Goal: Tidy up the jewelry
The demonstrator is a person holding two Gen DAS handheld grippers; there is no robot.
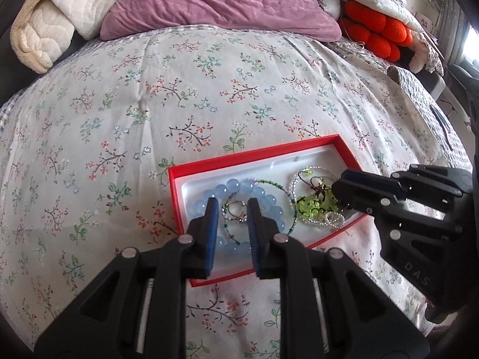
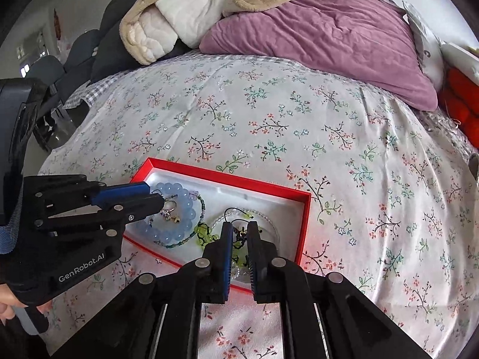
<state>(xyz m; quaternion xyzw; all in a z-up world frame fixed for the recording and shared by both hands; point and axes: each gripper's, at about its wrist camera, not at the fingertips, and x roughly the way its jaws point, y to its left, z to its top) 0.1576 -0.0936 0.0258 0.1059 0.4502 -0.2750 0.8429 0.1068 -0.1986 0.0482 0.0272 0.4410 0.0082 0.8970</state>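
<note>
Left wrist view. One red box point(image 1: 263, 152) with a white liner lies open on the floral bedspread point(image 1: 179, 89). It contains the jewelry: one blue bead bracelet point(image 1: 236, 186), one thin dark-bead strand point(image 1: 269, 183) looping across the middle, one green bead piece point(image 1: 311, 206), one clear bead loop point(image 1: 302, 173) and a small cluster of rings point(image 1: 236, 211) inside the blue bracelet. The exact number of rings cannot be told. The left gripper point(image 1: 231, 209) hangs over the near end of the box. Its two jaws stand a little apart, straddling the ring cluster; nothing is pressed between the pads, and no contact with the rings is visible. The right gripper point(image 1: 339, 193) enters from the right, its tip at the green piece; whether its jaws are apart cannot be told from this side. Beyond the box lie one purple pillow point(image 1: 221, 6), one cream blanket point(image 1: 54, 21) and one cluster of red balls point(image 1: 380, 33).

Right wrist view. The same single box point(image 2: 227, 178) lies below the right gripper point(image 2: 239, 230). The two jaws show a narrow gap, with parts of the green piece point(image 2: 205, 234) and dark cord visible in it above the clear loop point(image 2: 274, 230). Whether the pads touch these items cannot be told. The left gripper point(image 2: 155, 199) reaches in from the left, its tip beside the rings point(image 2: 169, 211) within the blue bracelet point(image 2: 179, 193). One hand point(image 2: 9, 308) holds its handle at the lower left edge. The pillow point(image 2: 323, 36) and blanket point(image 2: 185, 9) lie at the far side.
</note>
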